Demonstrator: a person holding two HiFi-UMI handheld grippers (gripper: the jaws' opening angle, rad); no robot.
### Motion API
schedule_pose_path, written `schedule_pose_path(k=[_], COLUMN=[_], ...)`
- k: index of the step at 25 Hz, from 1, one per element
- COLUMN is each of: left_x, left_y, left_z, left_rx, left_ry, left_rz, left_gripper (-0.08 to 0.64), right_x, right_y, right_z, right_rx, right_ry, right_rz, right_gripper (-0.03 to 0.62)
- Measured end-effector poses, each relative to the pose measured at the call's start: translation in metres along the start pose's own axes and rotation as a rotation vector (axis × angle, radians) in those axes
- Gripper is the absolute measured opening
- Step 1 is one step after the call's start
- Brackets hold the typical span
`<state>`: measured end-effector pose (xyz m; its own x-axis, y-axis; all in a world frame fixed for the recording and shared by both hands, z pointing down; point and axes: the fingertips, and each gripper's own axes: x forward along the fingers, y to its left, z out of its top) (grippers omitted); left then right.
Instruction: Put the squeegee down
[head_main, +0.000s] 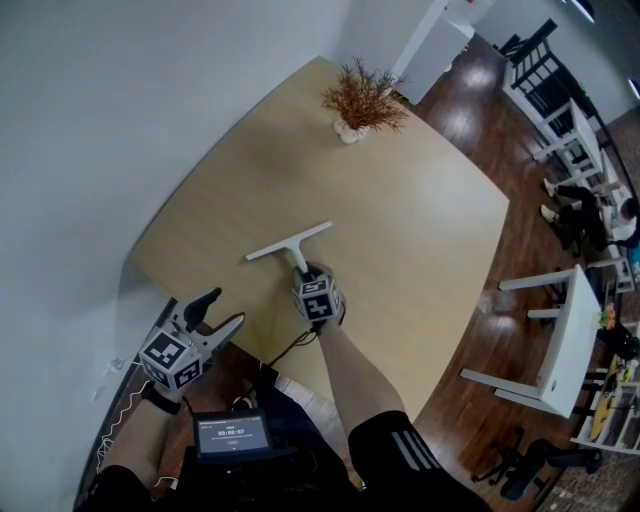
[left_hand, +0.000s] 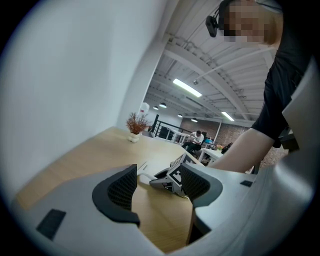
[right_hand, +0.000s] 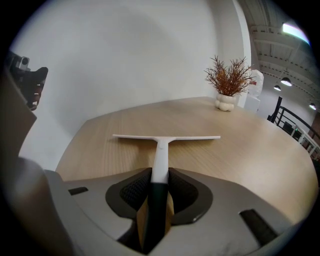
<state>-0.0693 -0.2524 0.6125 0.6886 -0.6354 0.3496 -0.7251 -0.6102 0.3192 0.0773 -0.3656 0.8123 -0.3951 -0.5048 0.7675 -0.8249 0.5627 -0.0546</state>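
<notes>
A white squeegee (head_main: 289, 241) with a long thin blade and a black-ended handle lies low over the light wooden table (head_main: 400, 210). I cannot tell whether its blade (right_hand: 165, 137) touches the top. My right gripper (head_main: 303, 273) is shut on the handle, which runs straight out between its pads (right_hand: 134, 190). My left gripper (head_main: 223, 309) hangs open and holds nothing, off the table's near left corner. In the left gripper view my left gripper (left_hand: 157, 187) looks across the table at the right gripper's marker cube (left_hand: 175, 176).
A small dried plant in a white pot (head_main: 360, 102) stands at the table's far end. A white wall runs along the left. White chairs and tables (head_main: 560, 340) stand on the dark floor to the right. A small screen (head_main: 232, 435) sits at my waist.
</notes>
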Motion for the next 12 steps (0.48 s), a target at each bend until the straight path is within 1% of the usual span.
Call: schedule_pose_path(k=[1, 5, 10, 12], left_x=[0.001, 0.002, 0.001, 0.002], left_y=[0.0, -0.004, -0.009, -0.013], left_z=[0.0, 0.007, 0.018, 0.023], left_rx=[0.0, 0.01, 0.023, 0.03], left_ry=[-0.001, -0.004, -0.013, -0.019], left_rz=[0.001, 0.005, 0.011, 0.013], left_gripper=[0.273, 0.273, 0.273, 0.273], right_x=[0.0, -0.007, -0.031, -0.041], right_y=[-0.001, -0.003, -0.006, -0.01], right_z=[0.0, 0.007, 0.031, 0.036], right_rx=[0.0, -0.01, -0.009, -0.027], right_ry=[0.0, -0.023, -0.121, -0.162], right_rz=[0.003, 0.008, 0.03, 0.048], right_gripper=[0.141, 0.146, 0.146, 0.146])
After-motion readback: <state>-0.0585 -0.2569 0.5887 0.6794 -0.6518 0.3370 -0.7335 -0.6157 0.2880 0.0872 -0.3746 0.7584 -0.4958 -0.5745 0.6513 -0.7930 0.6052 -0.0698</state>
